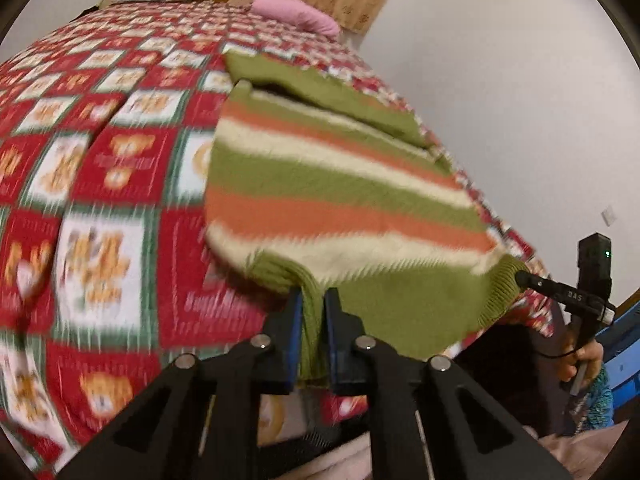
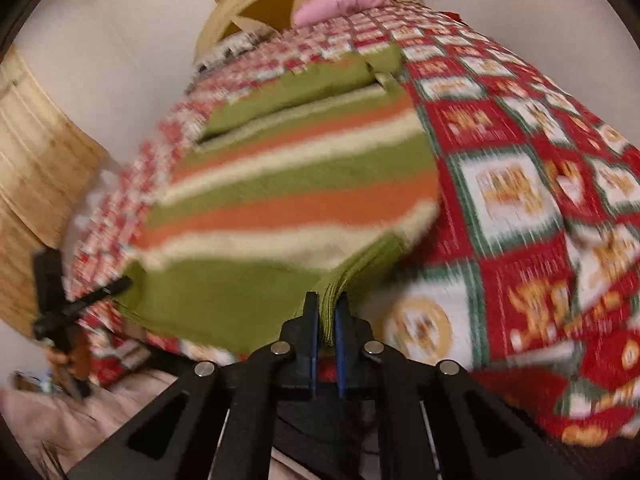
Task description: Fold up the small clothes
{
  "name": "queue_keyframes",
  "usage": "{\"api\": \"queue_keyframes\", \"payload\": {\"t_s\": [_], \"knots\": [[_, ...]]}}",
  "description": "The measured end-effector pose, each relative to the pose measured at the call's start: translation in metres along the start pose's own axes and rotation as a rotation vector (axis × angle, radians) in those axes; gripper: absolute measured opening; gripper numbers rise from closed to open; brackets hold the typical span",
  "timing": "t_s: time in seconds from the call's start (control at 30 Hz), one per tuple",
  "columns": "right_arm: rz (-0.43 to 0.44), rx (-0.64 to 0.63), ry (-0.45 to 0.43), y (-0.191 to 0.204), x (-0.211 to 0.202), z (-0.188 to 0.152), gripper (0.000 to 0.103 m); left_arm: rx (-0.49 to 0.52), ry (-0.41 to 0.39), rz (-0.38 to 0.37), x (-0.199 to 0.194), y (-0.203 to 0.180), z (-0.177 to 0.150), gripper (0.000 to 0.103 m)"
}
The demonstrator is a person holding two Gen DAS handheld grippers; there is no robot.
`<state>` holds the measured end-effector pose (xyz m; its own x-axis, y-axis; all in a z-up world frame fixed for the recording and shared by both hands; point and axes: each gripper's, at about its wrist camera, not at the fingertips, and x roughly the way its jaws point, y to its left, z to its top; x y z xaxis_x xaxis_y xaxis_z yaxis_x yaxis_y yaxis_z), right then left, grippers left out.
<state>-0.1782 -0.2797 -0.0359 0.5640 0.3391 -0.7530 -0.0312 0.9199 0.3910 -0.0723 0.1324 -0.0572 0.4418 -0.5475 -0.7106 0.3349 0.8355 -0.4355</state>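
A small knit sweater (image 1: 320, 184) with green, orange and cream stripes lies on the bed; its green sleeves are folded across the far end. My left gripper (image 1: 311, 300) is shut on the green ribbed hem at the near left corner. My right gripper (image 2: 327, 304) is shut on the ribbed hem at the near right corner of the sweater (image 2: 288, 188). Both corners are lifted off the bed. The right gripper also shows in the left wrist view (image 1: 524, 278), and the left gripper shows in the right wrist view (image 2: 120, 284). Both views are blurred by motion.
The bed is covered by a red, white and green teddy-bear quilt (image 1: 100, 184), which also shows in the right wrist view (image 2: 520, 200). A pink pillow (image 1: 296, 10) lies at the far end by the headboard (image 2: 256, 8). A white wall (image 1: 500, 100) runs along the bed's right side.
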Motion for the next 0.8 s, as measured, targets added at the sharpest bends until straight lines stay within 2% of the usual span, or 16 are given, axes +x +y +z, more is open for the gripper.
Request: {"api": "queue_keyframes", "payload": {"t_s": [0.07,0.17,0.23,0.4,0.53,0.63,0.67,0.7,0.8], "knots": [[0.031,0.002,-0.033,0.005,-0.001,0.023,0.006,0.009,-0.016,-0.011,0.002,-0.003,0.019,0.010],[0.015,-0.018,-0.077,0.009,0.005,0.059,0.006,0.012,-0.027,-0.020,0.011,-0.004,0.052,0.008],[0.014,-0.008,-0.094,0.007,0.013,0.081,0.006,0.021,-0.047,0.007,0.018,-0.003,0.073,0.007],[-0.032,0.059,-0.119,-0.016,0.048,0.131,0.006,0.023,-0.064,0.066,0.042,0.010,0.117,0.007],[-0.114,0.126,-0.095,-0.042,0.088,0.146,0.006,0.035,-0.054,0.104,0.049,0.023,0.138,0.008],[-0.154,0.117,-0.066,-0.048,0.108,0.140,0.006,0.043,-0.068,0.091,0.038,0.034,0.141,0.035],[-0.157,0.108,-0.070,-0.048,0.110,0.139,0.006,0.050,-0.082,0.091,0.034,0.036,0.139,0.047],[-0.163,0.096,-0.077,-0.047,0.110,0.138,0.006,0.061,-0.098,0.093,0.030,0.038,0.137,0.055],[-0.181,0.072,-0.085,-0.044,0.109,0.138,0.006,0.107,-0.101,0.064,0.029,0.038,0.128,0.056]]}}
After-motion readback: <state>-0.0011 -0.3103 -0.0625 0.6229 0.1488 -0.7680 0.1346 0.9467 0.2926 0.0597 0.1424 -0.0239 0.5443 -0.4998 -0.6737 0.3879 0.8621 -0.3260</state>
